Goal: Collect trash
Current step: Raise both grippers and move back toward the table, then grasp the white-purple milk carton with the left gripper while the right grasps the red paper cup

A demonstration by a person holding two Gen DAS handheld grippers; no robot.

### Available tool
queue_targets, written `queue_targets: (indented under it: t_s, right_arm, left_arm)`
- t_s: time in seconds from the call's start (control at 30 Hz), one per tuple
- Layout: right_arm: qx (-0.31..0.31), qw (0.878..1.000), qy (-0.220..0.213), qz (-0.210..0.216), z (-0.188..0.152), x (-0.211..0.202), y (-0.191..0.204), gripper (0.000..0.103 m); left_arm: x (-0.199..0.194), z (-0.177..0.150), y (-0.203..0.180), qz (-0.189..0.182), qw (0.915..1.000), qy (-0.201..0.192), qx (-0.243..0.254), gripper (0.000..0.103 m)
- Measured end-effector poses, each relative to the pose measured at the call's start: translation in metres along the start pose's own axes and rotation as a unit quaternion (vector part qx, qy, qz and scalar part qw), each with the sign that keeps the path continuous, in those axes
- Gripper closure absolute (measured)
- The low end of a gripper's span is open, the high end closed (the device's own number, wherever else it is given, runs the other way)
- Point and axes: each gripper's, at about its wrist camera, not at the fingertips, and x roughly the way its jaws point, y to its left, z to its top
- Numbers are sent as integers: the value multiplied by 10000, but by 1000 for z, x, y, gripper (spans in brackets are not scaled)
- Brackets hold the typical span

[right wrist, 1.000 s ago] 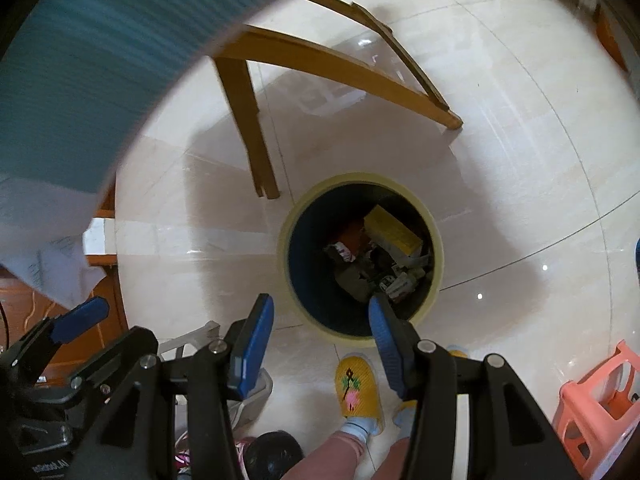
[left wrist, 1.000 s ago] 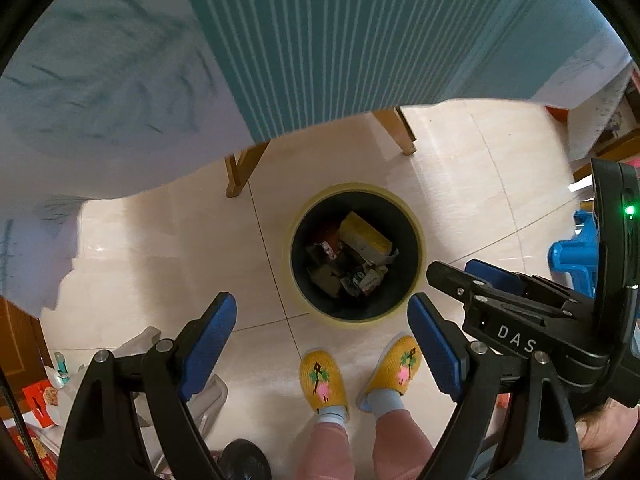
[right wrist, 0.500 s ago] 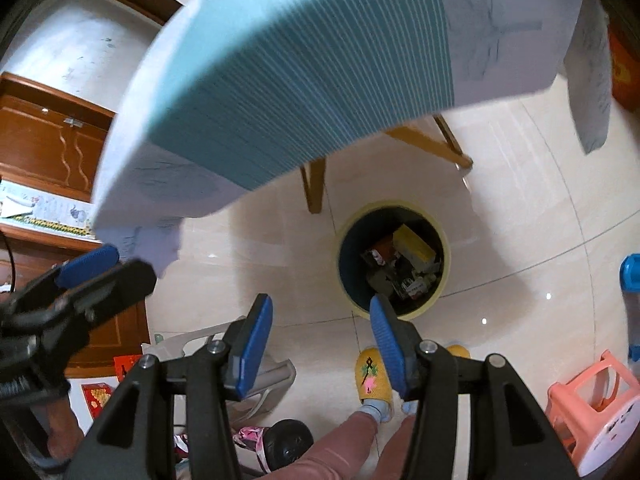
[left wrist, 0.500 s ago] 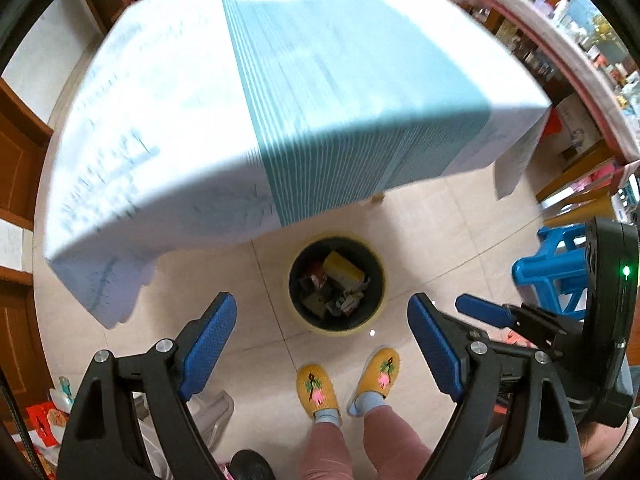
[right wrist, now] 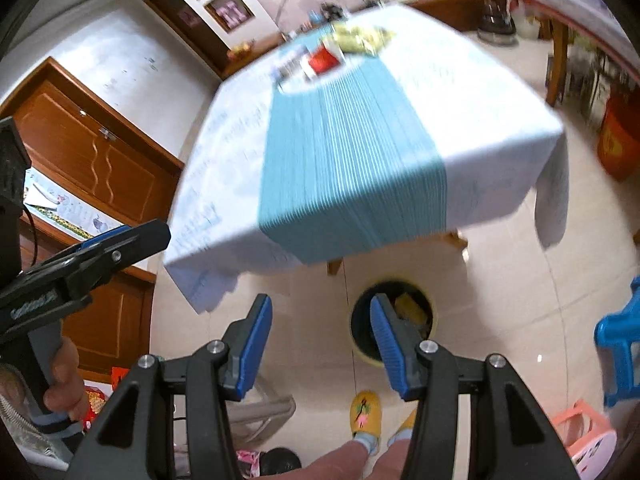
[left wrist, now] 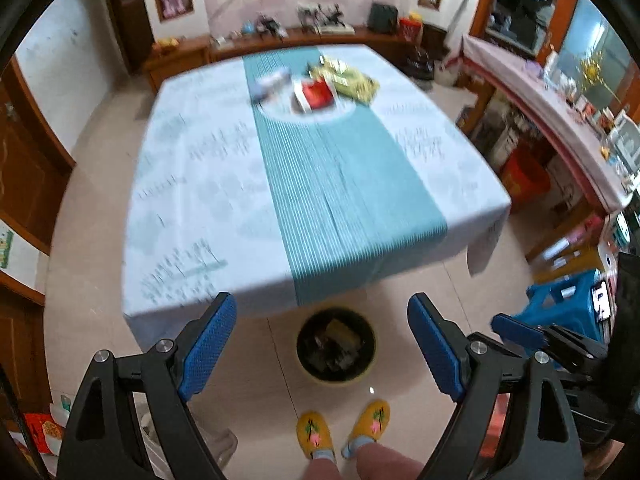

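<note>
The trash lies at the far end of the table: a red packet (left wrist: 316, 94) (right wrist: 324, 60), a yellow-green wrapper (left wrist: 356, 82) (right wrist: 360, 38) and a small blurred pack (left wrist: 270, 84). On the floor below the table's near edge stands the round dark bin (left wrist: 336, 346) (right wrist: 416, 312), with trash in it. My left gripper (left wrist: 320, 304) hangs open and empty high above the bin. My right gripper (right wrist: 320, 304) is also open and empty, and its right finger covers part of the bin. Both are far from the table trash.
A white cloth with a teal runner (left wrist: 332, 184) covers the table. The person's yellow slippers (left wrist: 344, 432) stand just behind the bin. A blue stool (left wrist: 560, 308), a pink stool (right wrist: 588, 436) and a red bucket (left wrist: 524, 176) are at the right, wooden cabinets (right wrist: 92, 160) at the left.
Both grippers have risen and tipped up from just over the bin. The tabletop and its trash have come into view, and the bin now looks small and low. Jaws unchanged.
</note>
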Motion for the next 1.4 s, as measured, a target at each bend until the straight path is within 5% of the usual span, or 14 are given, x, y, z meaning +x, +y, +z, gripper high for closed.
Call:
queue_targets:
  t_s: [0.33, 0.63, 1.0, 1.2, 1.4]
  right_arm:
    - [-595, 9959, -675, 90, 52, -57, 10, 51]
    - [-1045, 9897, -939, 272, 90, -70, 12, 51]
    - [-960, 9915, -847, 242, 138, -33, 8, 51]
    - [-725, 9943, -784, 1, 179, 5, 18, 51]
    - [134, 9973, -694, -203, 239, 61, 25, 51]
  left_arm:
    - [-60, 42, -9, 375, 9960, -760, -266, 17]
    - [-83, 72, -4, 602, 9917, -877, -725, 17]
    - [-35, 120, 18, 780, 9939, -609, -477, 20]
    - [6, 191, 55, 649, 9966, -471, 183, 20]
    - [59, 270, 93, 354, 9964, -229, 730, 20]
